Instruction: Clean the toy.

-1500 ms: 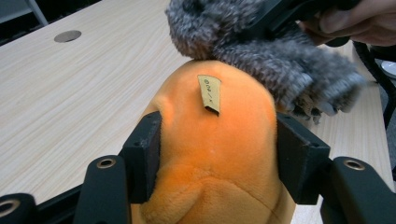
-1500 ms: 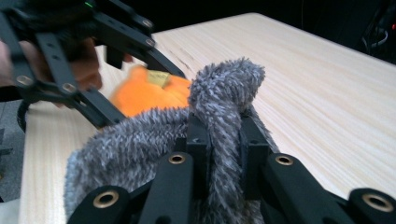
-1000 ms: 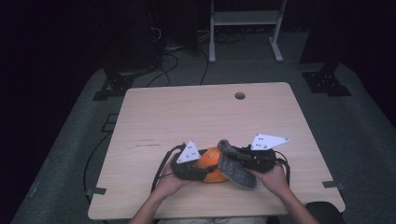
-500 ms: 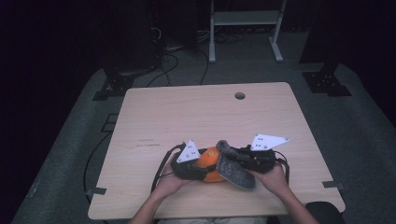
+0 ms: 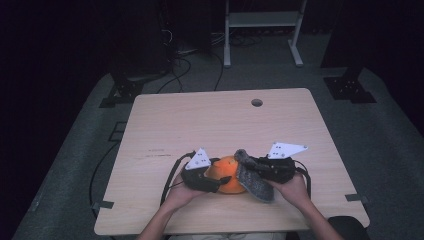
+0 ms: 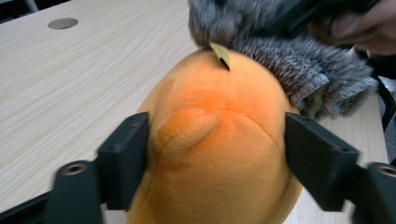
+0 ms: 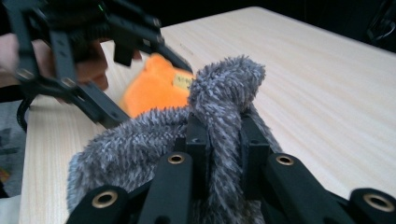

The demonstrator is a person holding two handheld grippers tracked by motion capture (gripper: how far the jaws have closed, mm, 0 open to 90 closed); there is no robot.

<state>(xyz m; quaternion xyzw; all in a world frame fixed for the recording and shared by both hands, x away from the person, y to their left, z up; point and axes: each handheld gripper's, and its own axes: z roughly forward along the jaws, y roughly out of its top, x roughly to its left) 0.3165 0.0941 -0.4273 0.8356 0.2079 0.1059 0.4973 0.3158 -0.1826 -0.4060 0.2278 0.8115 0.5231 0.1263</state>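
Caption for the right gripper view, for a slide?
Right gripper pinching grey furry cloth, orange plush behind it.

Orange plush toy (image 6: 219,154), grey fuzzy cloth (image 7: 219,107)

The overhead shot is pretty dim: only the table (image 5: 220,125) catches soft, even light, the room past its far edge goes nearly black, and the shadows are faint. It's a bit grainy too. The close-ups are way brighter and the wood looks washed out. The black jaws along the bottom are blurry, and so is the grey fur (image 6: 280,51) up top.
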